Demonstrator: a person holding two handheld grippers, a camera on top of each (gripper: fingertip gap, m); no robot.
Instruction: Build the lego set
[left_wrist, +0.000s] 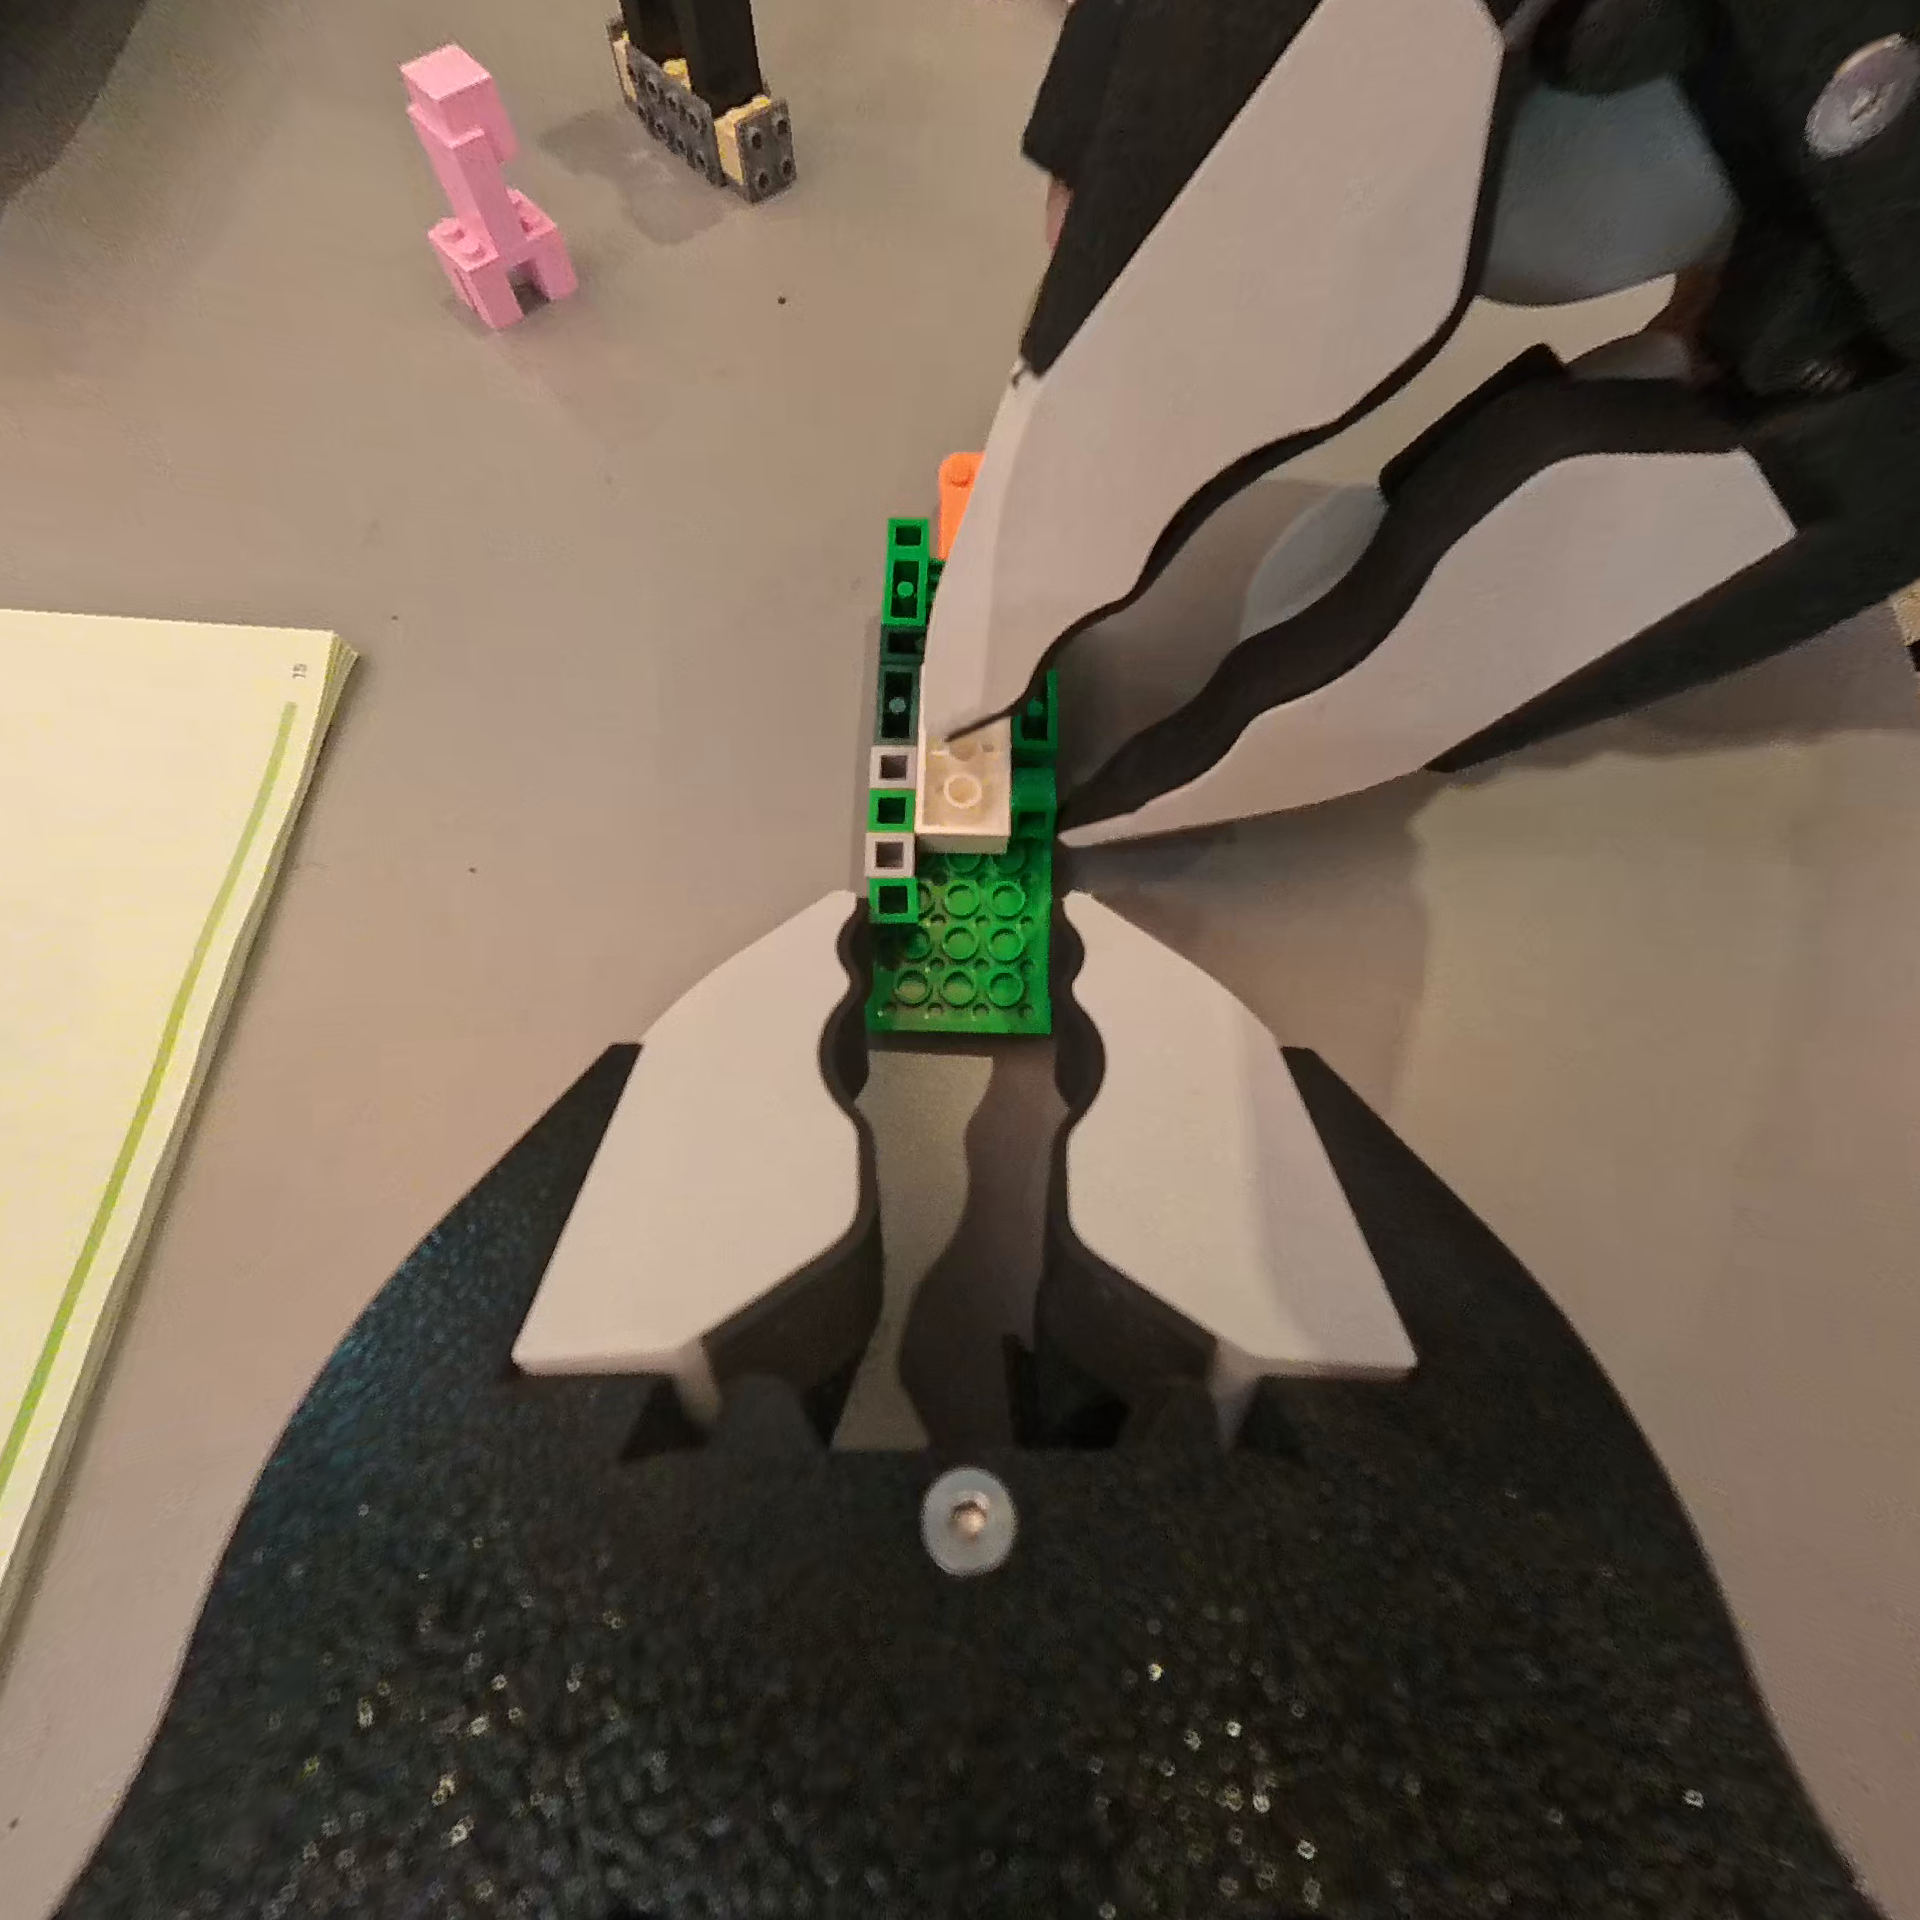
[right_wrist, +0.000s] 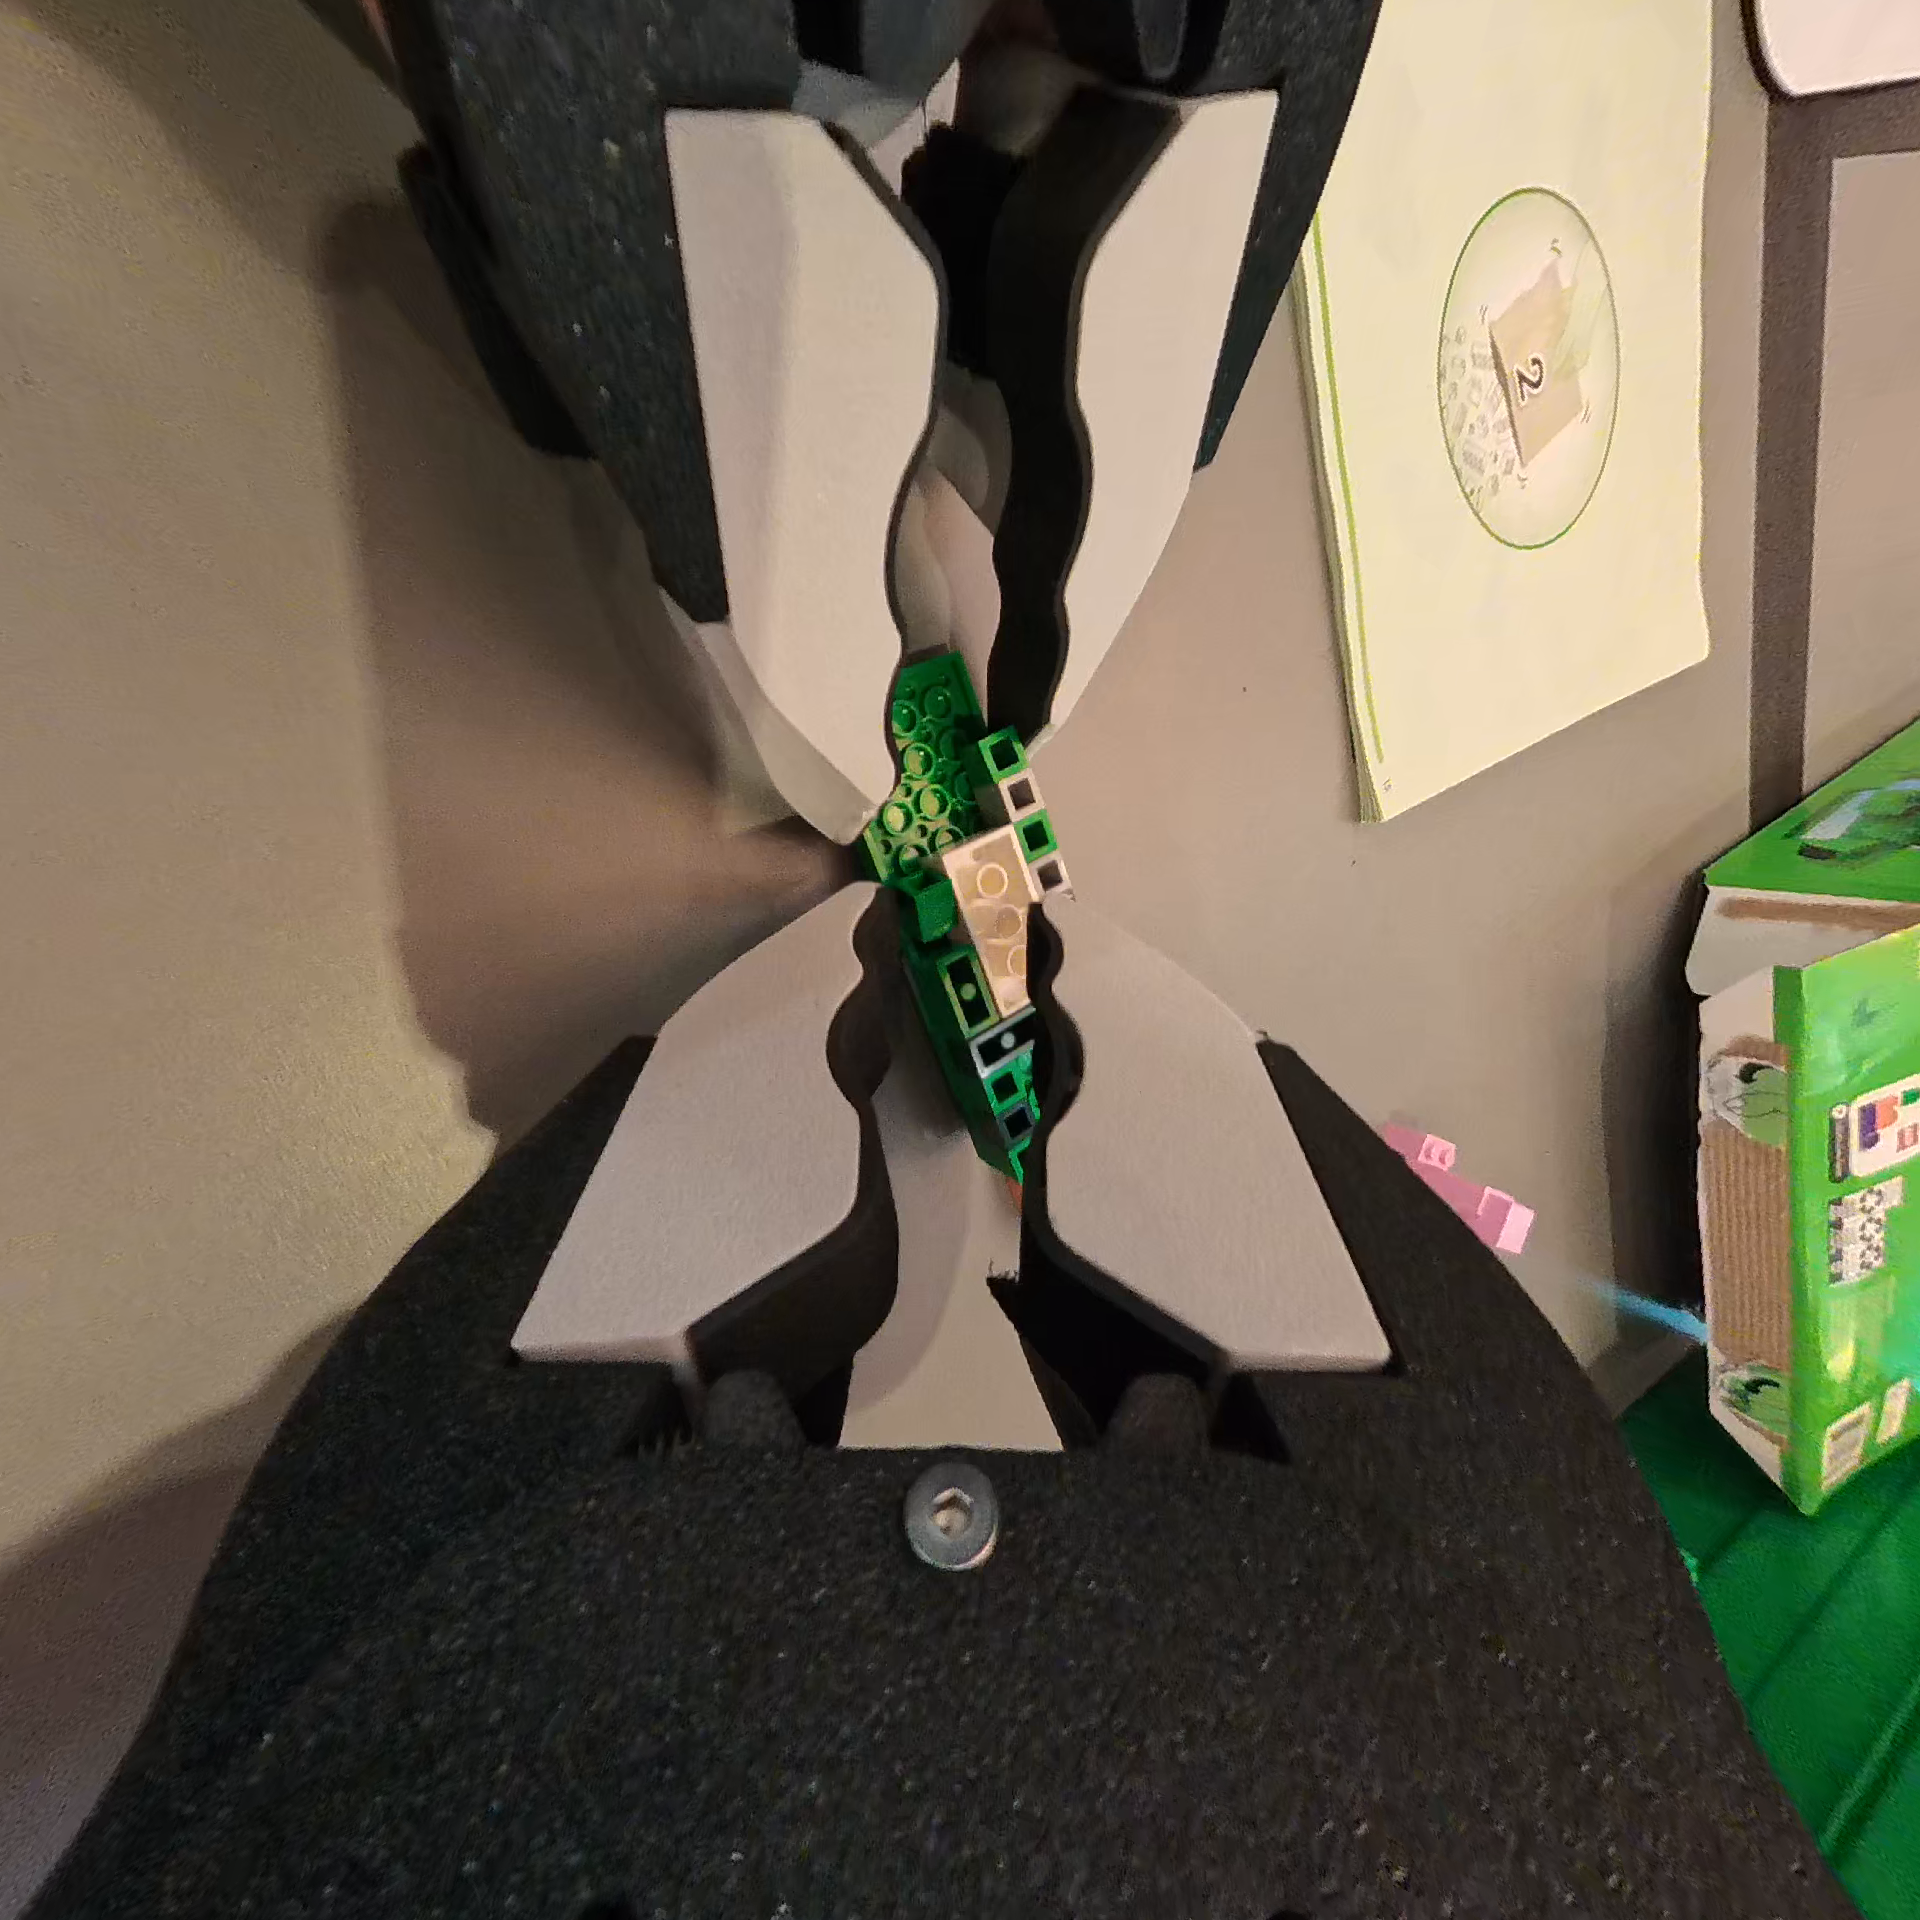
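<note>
Green studded lego build (left_wrist: 961, 951) clamped by your left gripper (left_wrist: 961, 914). Right gripper (left_wrist: 1023, 774) clenched around it, seating white two-stud brick (left_wrist: 964, 795). Next: press squarely.

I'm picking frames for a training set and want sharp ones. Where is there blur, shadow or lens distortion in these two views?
Left wrist view: the green build and white brick are sharp; the booklet bows from wide-angle distortion; soft shadows trail the pink figure. Right wrist view: motion smear beside the left gripper fingertips, the green box is soft, a broad shadow covers the left side.
</note>
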